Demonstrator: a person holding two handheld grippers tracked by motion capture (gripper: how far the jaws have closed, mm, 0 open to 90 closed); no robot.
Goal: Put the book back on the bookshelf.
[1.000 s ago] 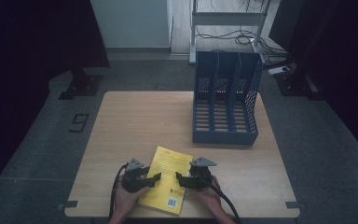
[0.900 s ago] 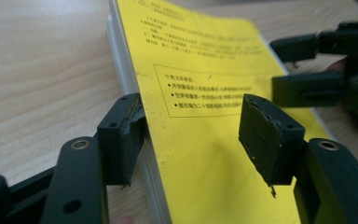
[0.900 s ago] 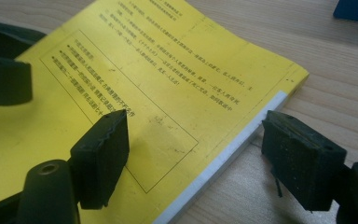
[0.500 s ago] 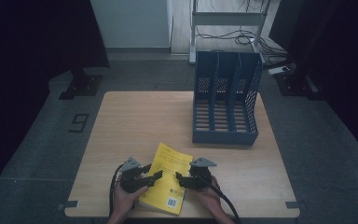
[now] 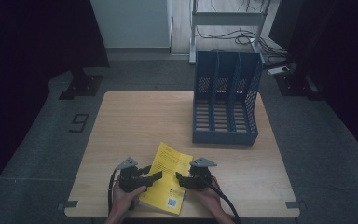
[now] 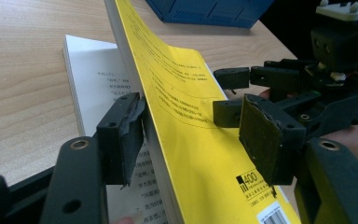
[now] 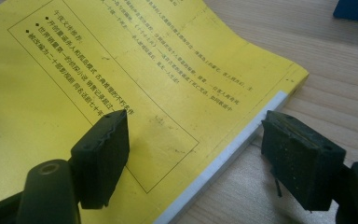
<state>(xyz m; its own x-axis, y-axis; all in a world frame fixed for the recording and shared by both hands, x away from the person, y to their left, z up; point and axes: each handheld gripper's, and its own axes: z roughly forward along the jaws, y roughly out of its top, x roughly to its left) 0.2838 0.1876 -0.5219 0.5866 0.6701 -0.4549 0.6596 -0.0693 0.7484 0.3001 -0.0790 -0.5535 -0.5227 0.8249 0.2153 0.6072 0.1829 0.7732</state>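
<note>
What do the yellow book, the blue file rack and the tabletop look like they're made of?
Yellow book: paper, with a smooth, slightly glossy card cover that bends; white page edges show. Blue file rack: probably moulded plastic, matte, with slotted walls and dividers. Tabletop: light wood grain, likely laminate or veneer; the look leaves it open.

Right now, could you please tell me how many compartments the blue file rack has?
3: the blue file rack at the table's far right has a left, a middle and a right compartment side by side, all looking empty.
</note>
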